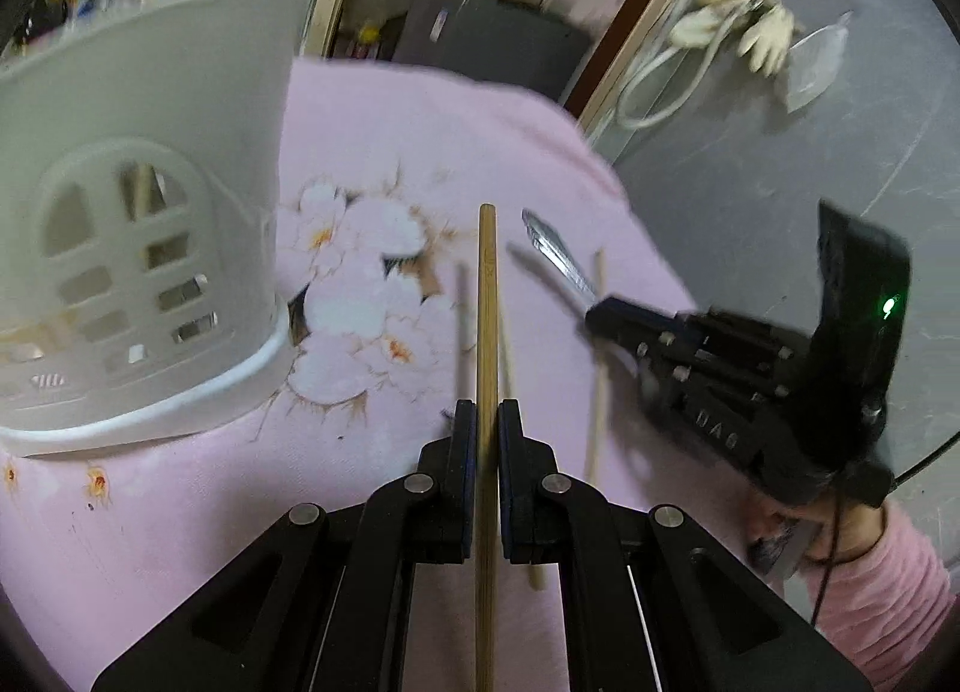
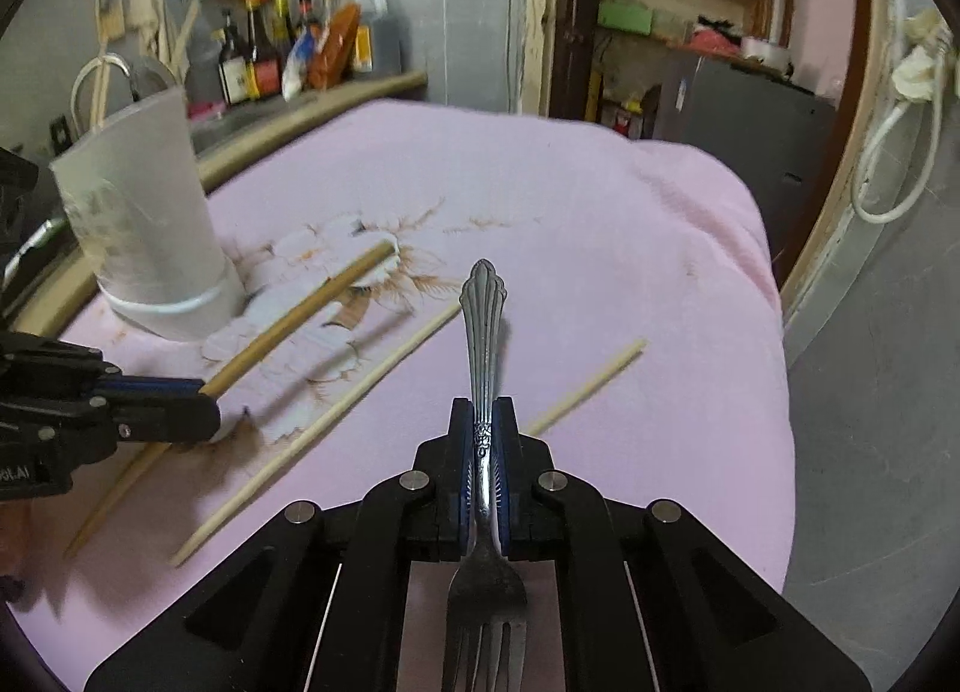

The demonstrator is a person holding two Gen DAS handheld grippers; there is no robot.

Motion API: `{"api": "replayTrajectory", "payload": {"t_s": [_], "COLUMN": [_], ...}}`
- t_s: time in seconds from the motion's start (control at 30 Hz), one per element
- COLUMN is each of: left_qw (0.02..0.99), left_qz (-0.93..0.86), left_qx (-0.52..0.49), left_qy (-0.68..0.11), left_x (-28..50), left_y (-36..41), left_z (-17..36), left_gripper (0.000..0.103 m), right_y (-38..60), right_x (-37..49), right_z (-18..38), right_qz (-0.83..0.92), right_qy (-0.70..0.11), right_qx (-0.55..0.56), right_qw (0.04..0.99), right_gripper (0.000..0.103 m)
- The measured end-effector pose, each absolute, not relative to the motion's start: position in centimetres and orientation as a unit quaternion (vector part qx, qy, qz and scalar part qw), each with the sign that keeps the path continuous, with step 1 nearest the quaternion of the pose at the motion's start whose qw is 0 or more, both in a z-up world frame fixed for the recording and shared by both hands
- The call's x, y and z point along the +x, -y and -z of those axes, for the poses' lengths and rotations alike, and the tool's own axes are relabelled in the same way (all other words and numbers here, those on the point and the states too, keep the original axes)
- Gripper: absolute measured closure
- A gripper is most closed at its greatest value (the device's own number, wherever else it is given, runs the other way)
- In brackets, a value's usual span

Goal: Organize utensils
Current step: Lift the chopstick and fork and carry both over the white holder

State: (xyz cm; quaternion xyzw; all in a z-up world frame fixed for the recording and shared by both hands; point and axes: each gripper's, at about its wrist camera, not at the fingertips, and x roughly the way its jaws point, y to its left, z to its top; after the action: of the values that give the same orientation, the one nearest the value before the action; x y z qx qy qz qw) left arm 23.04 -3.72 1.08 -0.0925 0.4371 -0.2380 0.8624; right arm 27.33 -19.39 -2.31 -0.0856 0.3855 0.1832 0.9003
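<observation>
The left gripper (image 1: 486, 413) has its jaws pinching a brown chopstick (image 1: 486, 332), its rear end cut off below. The right gripper (image 2: 485, 413) clamps a fork (image 2: 483, 332) mid-handle. Two pale chopsticks (image 2: 336, 416) lie on the pink-clothed counter (image 2: 600, 212); the white utensil holder (image 1: 138, 248) stands near its far left edge, contents barely visible through the slots.

A: What colours lie ahead of the black grippers?

B: A pink cloth (image 2: 600, 248) printed with white blossoms on brown stems. The utensil holder (image 1: 138, 248) is pale grey with a white base ring.

A: And what they grip?

B: A tan bamboo chopstick (image 1: 487, 296); a silver fork (image 2: 483, 344) with a scalloped, embossed handle.
</observation>
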Motion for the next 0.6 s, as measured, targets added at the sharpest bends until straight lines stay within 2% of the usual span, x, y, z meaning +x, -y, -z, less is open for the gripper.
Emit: {"api": "replayTrajectory", "payload": {"t_s": [0.4,0.6], "left_qw": [0.916,0.927], "left_qz": [0.247,0.251], "left_qx": [-0.126,-0.141], "left_qy": [-0.291,-0.24], "left_x": [20.4,18.9], "left_y": [2.9,1.8], "left_z": [-3.7,-4.8], "left_gripper": [0.098,0.098], "right_y": [19.2,19.2], "right_x": [19.9,19.9], "right_z": [-2.0,-3.4], "right_qz": [-0.145,-0.145], "right_qy": [-0.168,-0.126], "right_qx": [-0.11,-0.082], "right_qw": [0.969,0.978], "right_gripper": [0.099,0.099]}}
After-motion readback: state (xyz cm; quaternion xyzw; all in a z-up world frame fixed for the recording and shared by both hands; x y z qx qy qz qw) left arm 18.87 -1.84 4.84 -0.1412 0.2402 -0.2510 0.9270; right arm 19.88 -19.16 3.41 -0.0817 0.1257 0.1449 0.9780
